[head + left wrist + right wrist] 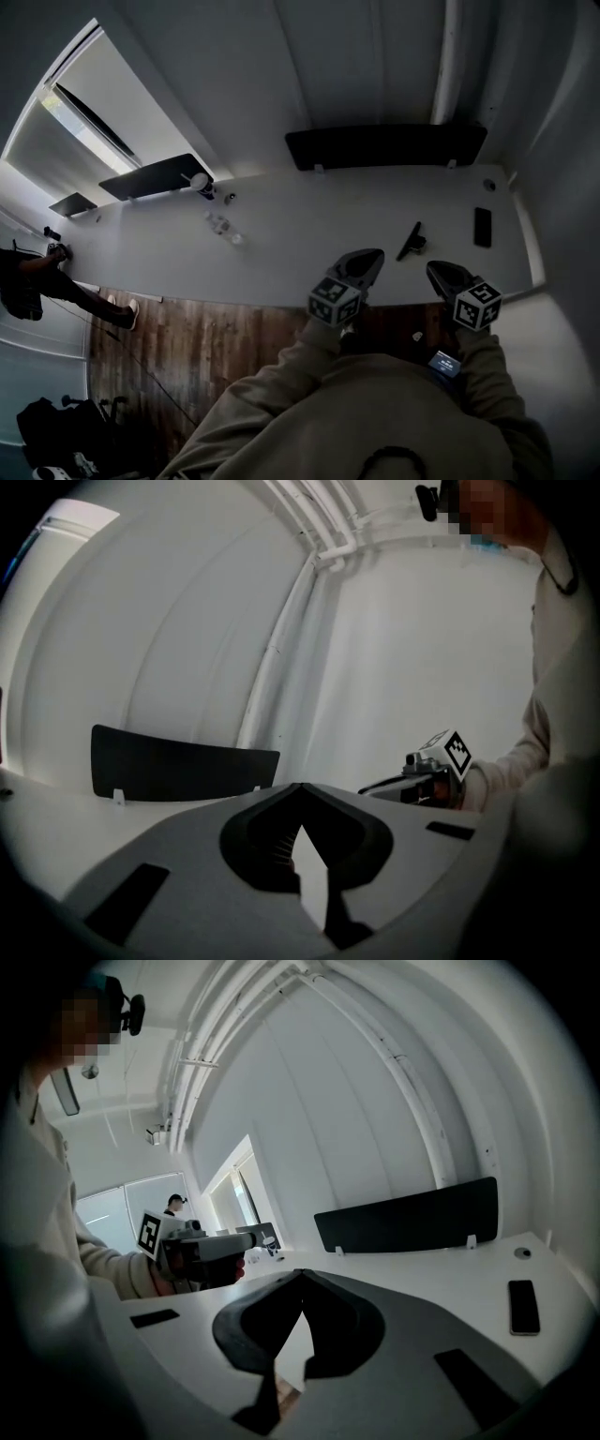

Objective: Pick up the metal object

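Note:
The metal object (412,241), a dark angled piece, lies on the white table (300,244) near its front edge. My left gripper (377,253) hovers just left of it and a little nearer to me, with its jaws meeting at the tips and nothing between them. My right gripper (433,267) is just right of the object, also shut and empty. In the left gripper view the shut jaws (300,787) point over the table toward the wall, and the right gripper (422,775) shows at the side. In the right gripper view the jaws (302,1272) are closed. Neither gripper view shows the object.
A black phone (482,227) lies to the right of the object, with a small round item (488,185) behind it. A black divider panel (386,145) stands along the table's back edge. A bottle (225,228) and a cup (200,183) sit further left. A person (37,277) stands at the far left.

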